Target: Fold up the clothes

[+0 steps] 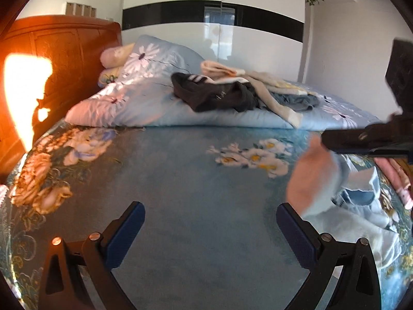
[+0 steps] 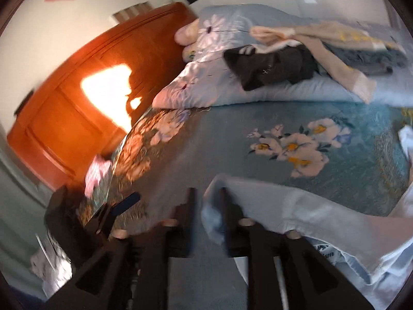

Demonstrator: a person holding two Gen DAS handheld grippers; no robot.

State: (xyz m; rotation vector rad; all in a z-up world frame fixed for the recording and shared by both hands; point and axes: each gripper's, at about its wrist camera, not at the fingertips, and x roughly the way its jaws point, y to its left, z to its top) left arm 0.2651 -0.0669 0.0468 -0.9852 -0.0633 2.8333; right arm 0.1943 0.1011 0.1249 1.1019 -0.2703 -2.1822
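While the right claw [image 2: 205, 206] pinches the limp, light shirt [image 2: 296, 211] sleeve, the left claw [image 1: 210, 222] gapes empty; grip its hem.

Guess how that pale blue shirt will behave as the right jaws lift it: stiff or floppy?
Likely floppy: the pale blue cloth shirt already drapes and creases from the right gripper, whose jaws appear to pinch one edge. Probably light, since a single pinch carries that fold clear of the teal floral bedspread. The rest will probably trail, so the open left gripper may need to catch it.
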